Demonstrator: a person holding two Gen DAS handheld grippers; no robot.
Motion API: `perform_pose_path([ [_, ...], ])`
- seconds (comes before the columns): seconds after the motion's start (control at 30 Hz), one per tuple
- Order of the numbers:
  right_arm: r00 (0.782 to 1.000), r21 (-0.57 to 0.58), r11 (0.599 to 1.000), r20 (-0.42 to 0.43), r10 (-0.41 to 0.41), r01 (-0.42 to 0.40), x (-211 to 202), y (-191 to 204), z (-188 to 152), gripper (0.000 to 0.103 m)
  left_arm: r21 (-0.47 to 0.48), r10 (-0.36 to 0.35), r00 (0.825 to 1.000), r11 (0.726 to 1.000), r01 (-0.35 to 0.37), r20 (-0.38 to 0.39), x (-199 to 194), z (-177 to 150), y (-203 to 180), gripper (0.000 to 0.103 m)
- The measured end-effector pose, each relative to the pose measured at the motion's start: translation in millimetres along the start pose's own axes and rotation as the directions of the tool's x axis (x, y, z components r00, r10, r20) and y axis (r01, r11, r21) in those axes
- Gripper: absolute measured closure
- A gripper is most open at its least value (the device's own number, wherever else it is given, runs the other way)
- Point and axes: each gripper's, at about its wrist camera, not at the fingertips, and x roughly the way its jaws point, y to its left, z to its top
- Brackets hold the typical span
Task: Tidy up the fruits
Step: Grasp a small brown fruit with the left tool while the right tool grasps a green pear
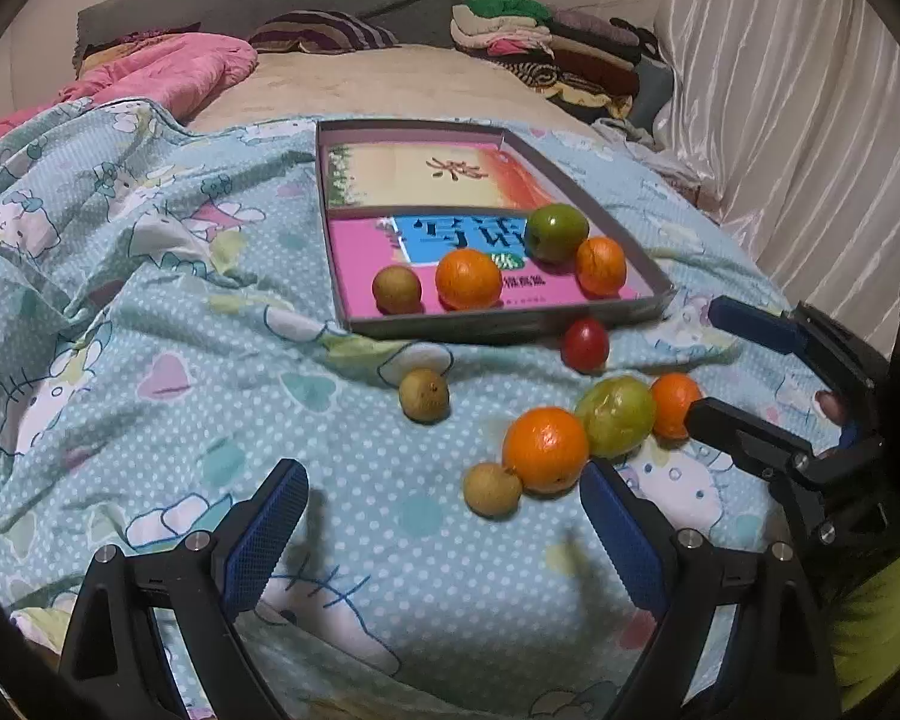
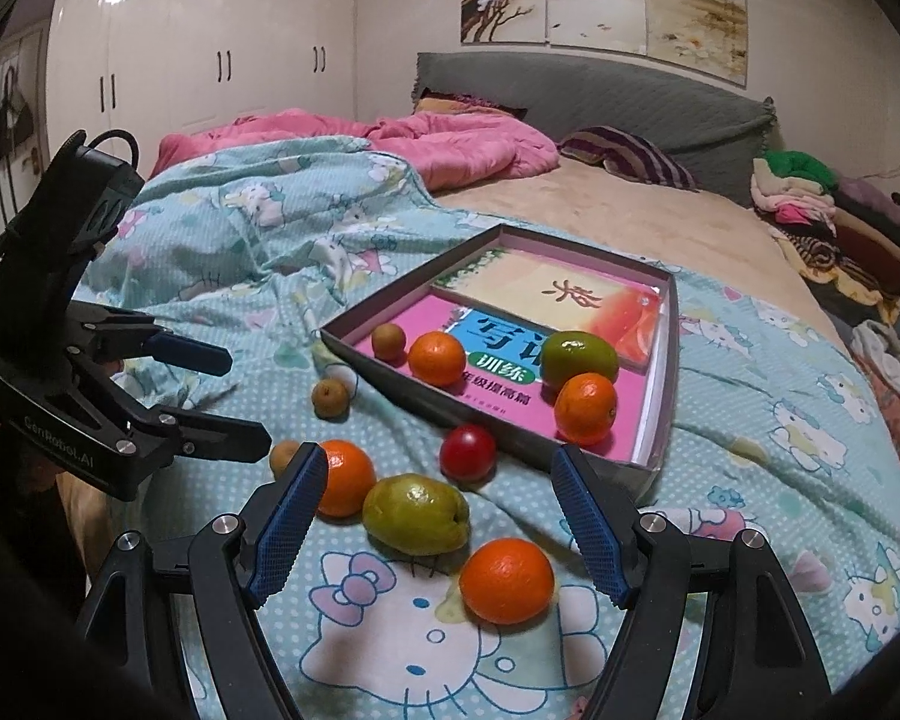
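A shallow grey box lies on the bed with books inside and several fruits on them: a brown one, two oranges and a green one. On the blanket lie a red fruit, two brown ones, two oranges and a green fruit. My left gripper is open and empty, just before the near fruits. My right gripper is open around the green fruit and orange, empty.
The bed is covered by a wrinkled blue cartoon blanket. A pink quilt and a striped pillow lie near the headboard. Folded clothes are stacked at the far side. White curtains hang on the right.
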Motion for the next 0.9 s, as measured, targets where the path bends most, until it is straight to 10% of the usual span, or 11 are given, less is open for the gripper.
perform_pose_path([
  [0.4, 0.998, -0.054, 0.999, -0.07, -0.009, 0.006, 16, 8, -7, 0.025, 0.06, 0.0, 0.999, 0.998, 0.002, -0.032, 9, -9, -11, 0.024],
  [0.9, 0.987, -0.114, 0.993, -0.158, -0.044, 0.026, 40, 14, -17, 0.025, 0.125, -0.048, 0.998, 0.991, 0.054, -0.05, 22, -12, -20, 0.067],
])
